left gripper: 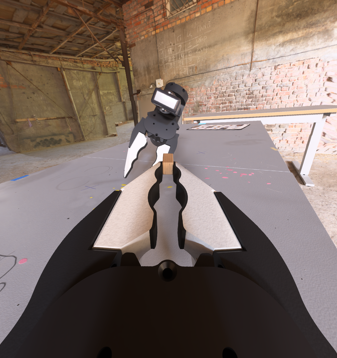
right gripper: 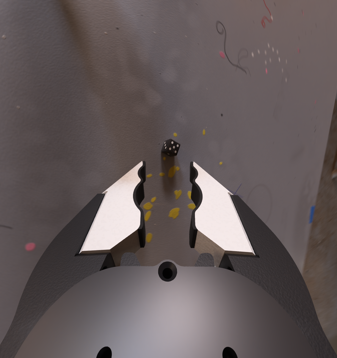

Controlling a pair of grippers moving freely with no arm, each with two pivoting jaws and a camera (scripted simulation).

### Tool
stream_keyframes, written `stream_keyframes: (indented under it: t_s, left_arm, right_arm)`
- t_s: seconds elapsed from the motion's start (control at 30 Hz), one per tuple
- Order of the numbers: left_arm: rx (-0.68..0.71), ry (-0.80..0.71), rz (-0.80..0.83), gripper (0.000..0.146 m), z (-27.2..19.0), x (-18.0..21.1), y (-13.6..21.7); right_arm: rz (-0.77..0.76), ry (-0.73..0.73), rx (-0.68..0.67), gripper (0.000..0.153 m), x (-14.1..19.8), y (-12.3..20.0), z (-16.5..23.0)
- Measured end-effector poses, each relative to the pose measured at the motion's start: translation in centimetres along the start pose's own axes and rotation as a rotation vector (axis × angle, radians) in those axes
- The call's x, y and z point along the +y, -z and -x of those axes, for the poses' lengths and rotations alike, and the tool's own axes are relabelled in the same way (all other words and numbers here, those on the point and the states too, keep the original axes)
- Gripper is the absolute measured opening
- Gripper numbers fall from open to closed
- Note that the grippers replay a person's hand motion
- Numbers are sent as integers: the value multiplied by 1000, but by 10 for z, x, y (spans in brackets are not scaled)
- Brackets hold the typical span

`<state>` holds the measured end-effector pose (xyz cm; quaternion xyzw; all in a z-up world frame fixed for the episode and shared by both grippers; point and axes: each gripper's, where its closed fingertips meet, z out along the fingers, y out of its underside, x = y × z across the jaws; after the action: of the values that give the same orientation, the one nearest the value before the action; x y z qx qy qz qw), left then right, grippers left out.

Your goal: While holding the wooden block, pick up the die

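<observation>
Here, the left gripper (left gripper: 167, 164) pinches the wooden block (left gripper: 167, 164) at its fingers' tips above the worktop (left gripper: 47, 213); the right gripper (right gripper: 167, 162), fingers spread, points down just short of the white-pipped black die (right gripper: 170, 147) among yellow flecks (right gripper: 171, 171).

- the wooden block (left gripper: 167, 166) sits between the tips of the left gripper (left gripper: 167, 164), raised above the table (left gripper: 47, 222).
- the right gripper (left gripper: 142, 166) hangs just behind the wooden block and to its left, tips pointing down at the table.
- the die (right gripper: 170, 147) lies on the table just ahead of the right gripper's (right gripper: 167, 162) tips, apart from them.
- a sheet (left gripper: 218, 126) lies on the table far behind the wooden block, to its right.
- a second table (left gripper: 280, 112) stands behind the sheet.
</observation>
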<state>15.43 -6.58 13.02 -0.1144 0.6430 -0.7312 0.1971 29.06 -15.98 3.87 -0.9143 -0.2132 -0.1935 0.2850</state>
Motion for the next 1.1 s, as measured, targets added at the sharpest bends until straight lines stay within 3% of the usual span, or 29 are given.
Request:
stream_keyframes:
  t_s: [0.3,0.4,0.6,0.87,0.97,1.1]
  left_arm:
    - [-7,31,-27,9,4,-3,4]
    - [-10,44,-31,9,6,-3,5]
    - [-20,90,-59,9,14,-6,9]
    - [-62,142,-106,9,26,-11,19]
    - [-87,156,-121,9,31,-12,22]
    - [-106,188,-142,9,38,-13,25]
  right_arm:
    - [112,685,12,51,-8,-7,-9]
    - [137,829,-49,50,-9,-12,-9]
    - [202,956,-297,51,-5,-26,-6]
    - [229,967,-572,45,5,-37,-8]
    - [245,979,-661,35,8,-36,-5]
    - [226,1046,-682,20,5,-39,-7]
